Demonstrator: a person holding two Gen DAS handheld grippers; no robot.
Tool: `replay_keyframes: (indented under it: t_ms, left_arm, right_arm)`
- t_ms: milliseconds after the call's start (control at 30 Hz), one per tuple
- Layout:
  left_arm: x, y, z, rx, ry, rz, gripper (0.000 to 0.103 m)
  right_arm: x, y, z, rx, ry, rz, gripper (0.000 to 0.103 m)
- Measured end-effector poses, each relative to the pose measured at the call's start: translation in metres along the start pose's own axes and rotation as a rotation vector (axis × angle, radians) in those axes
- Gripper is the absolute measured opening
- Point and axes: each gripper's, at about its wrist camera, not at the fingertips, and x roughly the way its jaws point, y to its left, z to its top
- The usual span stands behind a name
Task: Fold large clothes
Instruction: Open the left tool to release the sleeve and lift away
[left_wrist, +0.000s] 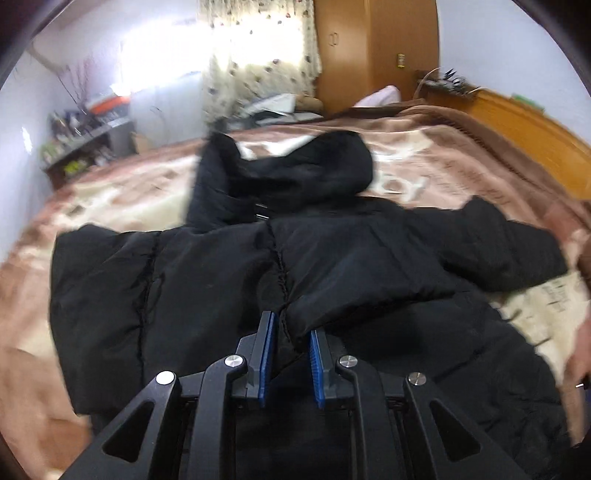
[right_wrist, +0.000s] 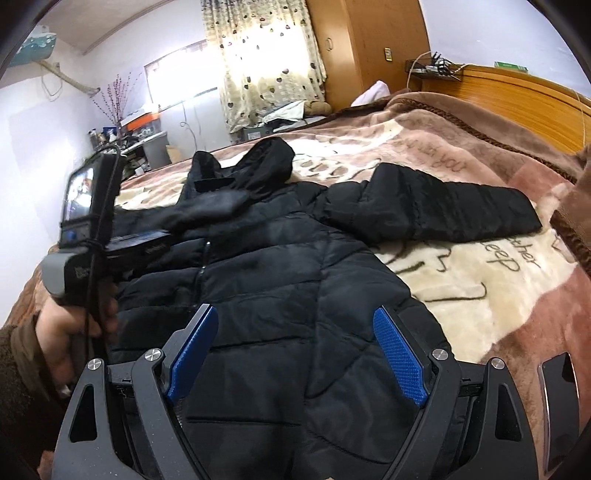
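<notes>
A black hooded puffer jacket (right_wrist: 277, 295) lies front up on the bed, hood (right_wrist: 266, 162) toward the far side. One sleeve (right_wrist: 443, 210) stretches flat out to the right. The other sleeve (right_wrist: 207, 210) is drawn across the chest. My left gripper (left_wrist: 291, 332) is shut on a fold of that sleeve's black fabric (left_wrist: 351, 295) between its blue pads. In the right wrist view the left gripper (right_wrist: 166, 236) shows at the left, held by a hand (right_wrist: 62, 332). My right gripper (right_wrist: 295, 321) hovers over the jacket's lower body, open, with nothing between its pads.
A brown and cream plush blanket (right_wrist: 480, 288) covers the bed. A wooden headboard (right_wrist: 517, 96) runs along the right, with a wardrobe (right_wrist: 369, 48) and a curtained window (right_wrist: 266, 59) behind. A cluttered shelf (left_wrist: 85, 140) stands at the far left wall.
</notes>
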Motion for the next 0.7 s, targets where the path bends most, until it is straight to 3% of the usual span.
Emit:
replay_keyframes:
  t_ms: [100, 200, 267, 367, 400, 500, 567, 700]
  left_arm:
    - [0.016, -0.015, 0.000, 0.029, 0.058, -0.078, 0.019]
    - [0.015, -0.019, -0.005, 0.039, 0.059, -0.123, 0.019]
    - [0.009, -0.012, -0.006, 0.026, 0.061, -0.157, 0.024]
    - [0.001, 0.003, 0.001, -0.002, 0.050, -0.161, 0.041]
    - [-0.008, 0.014, 0.003, -0.009, 0.027, -0.147, 0.046]
    - [-0.034, 0.045, 0.009, -0.010, -0.032, -0.103, 0.050]
    - [-0.041, 0.067, 0.013, -0.025, -0.052, -0.042, 0.059]
    - [-0.031, 0.117, 0.012, -0.100, -0.008, 0.088, 0.063]
  right_arm:
    - [0.003, -0.006, 0.001, 0.006, 0.007, -0.012, 0.086]
    - [0.005, -0.008, 0.000, 0.009, 0.013, -0.018, 0.086]
    - [0.008, -0.009, 0.001, 0.009, 0.021, -0.020, 0.086]
    - [0.015, -0.010, 0.005, -0.005, 0.031, -0.025, 0.086]
    - [0.018, -0.010, 0.007, -0.010, 0.033, -0.025, 0.086]
    - [0.030, -0.011, 0.018, -0.011, 0.038, -0.012, 0.086]
    - [0.040, -0.011, 0.025, -0.006, 0.049, -0.005, 0.086]
    - [0.066, -0.004, 0.042, -0.030, 0.037, -0.017, 0.086]
